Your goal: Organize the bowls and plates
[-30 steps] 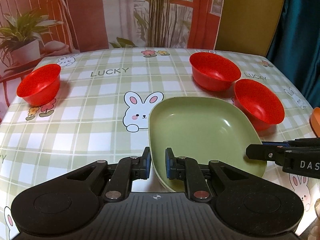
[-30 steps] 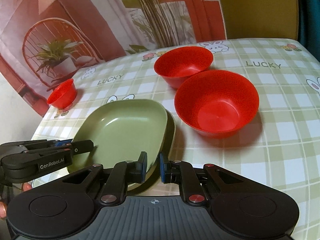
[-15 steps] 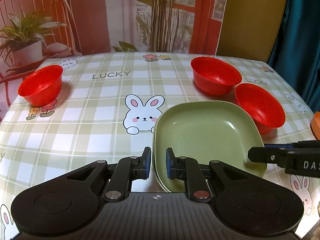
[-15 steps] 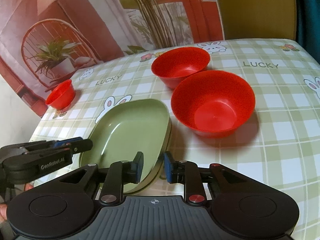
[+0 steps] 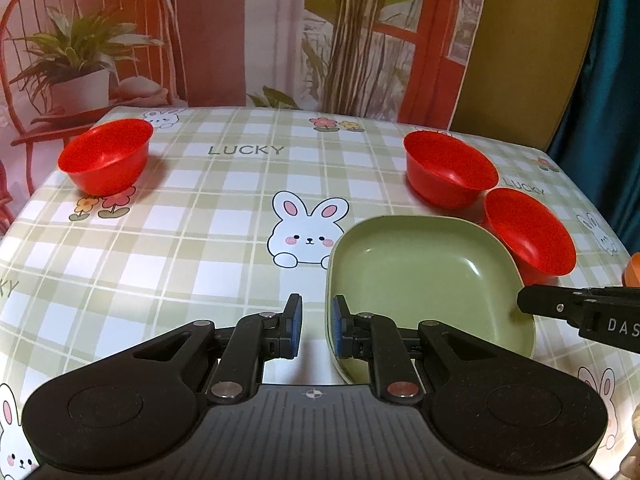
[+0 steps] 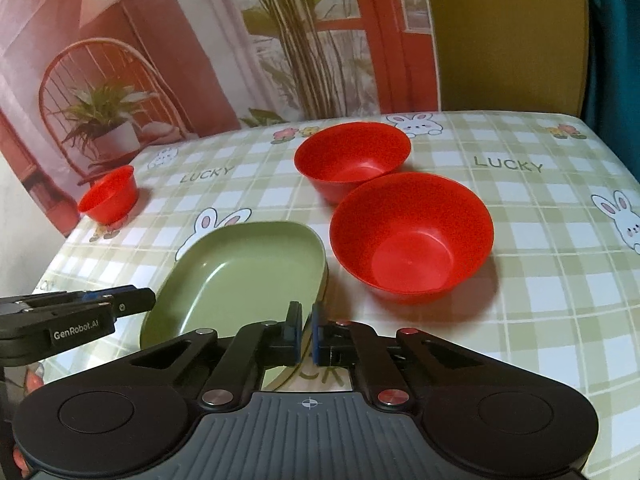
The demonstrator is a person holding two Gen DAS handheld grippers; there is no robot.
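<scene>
A stack of green square plates (image 5: 424, 276) lies on the checked tablecloth; it also shows in the right wrist view (image 6: 244, 276). My left gripper (image 5: 314, 328) is open just left of the plates' near-left edge, its jaws around nothing. My right gripper (image 6: 306, 330) is shut on the plates' near-right rim. Two red bowls stand side by side beyond the plates: the near one (image 6: 412, 236) and the far one (image 6: 352, 158). A third, smaller red bowl (image 5: 106, 154) stands alone at the far left.
The table (image 5: 224, 240) has a rabbit-print cloth and drops off at the left and right edges. An orange object (image 5: 632, 268) peeks in at the right edge. A printed backdrop hangs behind the table.
My left gripper has slid left off the plates' rim and stands beside them. My right gripper opened slightly, then closed on the rim. The plates have settled into one stack.
</scene>
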